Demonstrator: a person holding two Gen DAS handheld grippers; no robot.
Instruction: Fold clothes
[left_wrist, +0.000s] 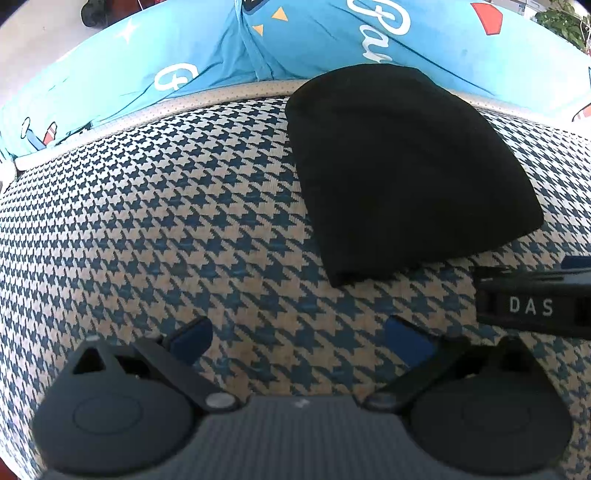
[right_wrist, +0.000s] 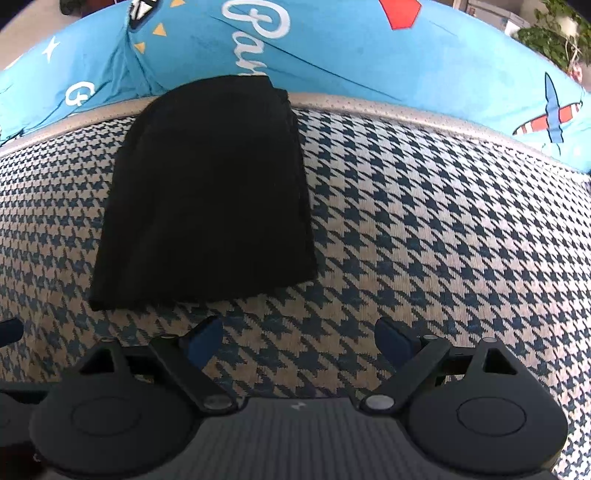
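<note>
Houndstooth cushion (right_wrist: 424, 229) bears folded black garment (right_wrist: 207, 192), apparently lengthwise toward blue sheet (right_wrist: 351, 48).

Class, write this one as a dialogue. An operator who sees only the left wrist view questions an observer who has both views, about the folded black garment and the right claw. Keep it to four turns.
Operator: From here I see only the side of the right claw. Is it open?
Observer: Yes. It is open, and only the houndstooth cover shows between its fingers.
Operator: Is it touching the black garment?
Observer: No. The garment lies ahead of it and to its left, with a strip of the cover showing between the cloth's near edge and the closer finger.
</note>
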